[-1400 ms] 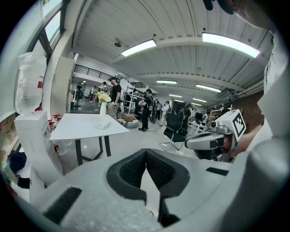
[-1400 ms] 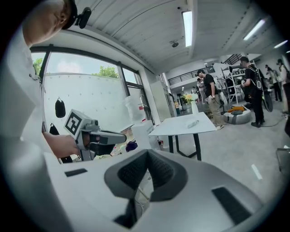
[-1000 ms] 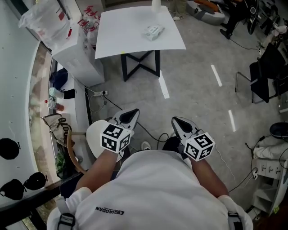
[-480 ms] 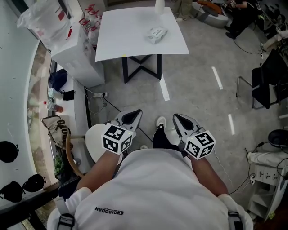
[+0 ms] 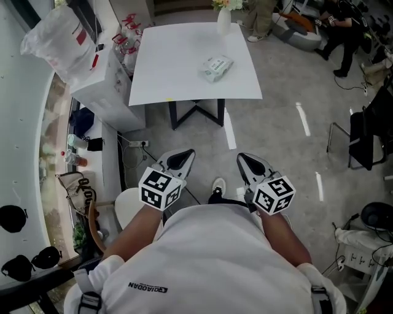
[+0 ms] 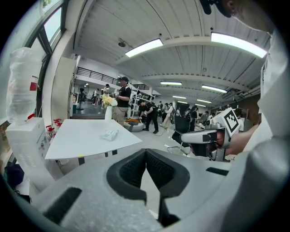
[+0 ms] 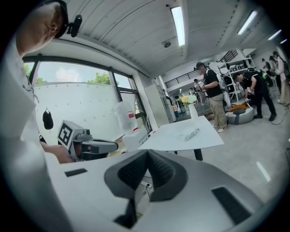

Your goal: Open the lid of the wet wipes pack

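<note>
White worktop (image 5: 178,61) on a grey floor (image 5: 276,129) carries the wet wipes pack (image 5: 217,66), lying flat toward its right side, well apart from both tools. A white vase (image 5: 224,24) holding flowers (image 5: 228,3) stands at the far edge just beyond the pack. Nearer the person, the left hand-held gripper (image 5: 183,154) and right hand-held gripper (image 5: 245,158) hang over the floor, each with its jaws pressed together on nothing.
</note>
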A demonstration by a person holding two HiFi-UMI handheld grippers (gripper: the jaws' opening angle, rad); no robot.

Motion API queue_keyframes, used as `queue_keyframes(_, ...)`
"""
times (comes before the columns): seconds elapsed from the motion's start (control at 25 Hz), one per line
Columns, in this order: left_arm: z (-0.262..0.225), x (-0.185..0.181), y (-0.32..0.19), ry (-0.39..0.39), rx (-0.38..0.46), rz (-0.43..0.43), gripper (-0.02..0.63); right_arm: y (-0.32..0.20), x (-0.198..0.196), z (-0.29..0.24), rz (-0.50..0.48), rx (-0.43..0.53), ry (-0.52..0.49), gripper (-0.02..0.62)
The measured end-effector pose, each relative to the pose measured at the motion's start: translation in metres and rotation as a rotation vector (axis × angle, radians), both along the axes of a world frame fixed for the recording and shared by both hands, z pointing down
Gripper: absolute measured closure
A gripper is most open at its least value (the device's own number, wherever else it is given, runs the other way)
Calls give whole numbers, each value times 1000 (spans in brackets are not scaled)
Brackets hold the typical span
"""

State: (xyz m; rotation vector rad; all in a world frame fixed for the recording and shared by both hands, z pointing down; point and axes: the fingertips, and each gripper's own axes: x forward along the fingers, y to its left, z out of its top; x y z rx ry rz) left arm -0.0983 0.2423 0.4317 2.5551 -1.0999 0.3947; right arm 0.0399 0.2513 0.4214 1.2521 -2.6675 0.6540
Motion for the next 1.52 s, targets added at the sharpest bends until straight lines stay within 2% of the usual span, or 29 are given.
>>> queue_keyframes(0.24, -5, 17, -59, -8, -3, -42, 600, -67, 13, -9, -48, 19, -2, 589)
queue_keyframes(0.64, 6, 52, -131, -32, -12, -106, 600, -145, 44, 5, -127, 12, -8, 589)
queue_keyframes(0.92, 13, 61, -138, -63, -51, -128, 600, -160, 56, 11, -143, -5, -31, 589)
queue_keyframes(1.24, 20, 67, -149, -37, -78, -111, 600, -170, 54, 17, -131, -15, -38, 589)
queue_keyframes(1.52, 27, 70, -182, -23, -76, -82, 600, -191, 51, 27, -117, -33, -14, 589)
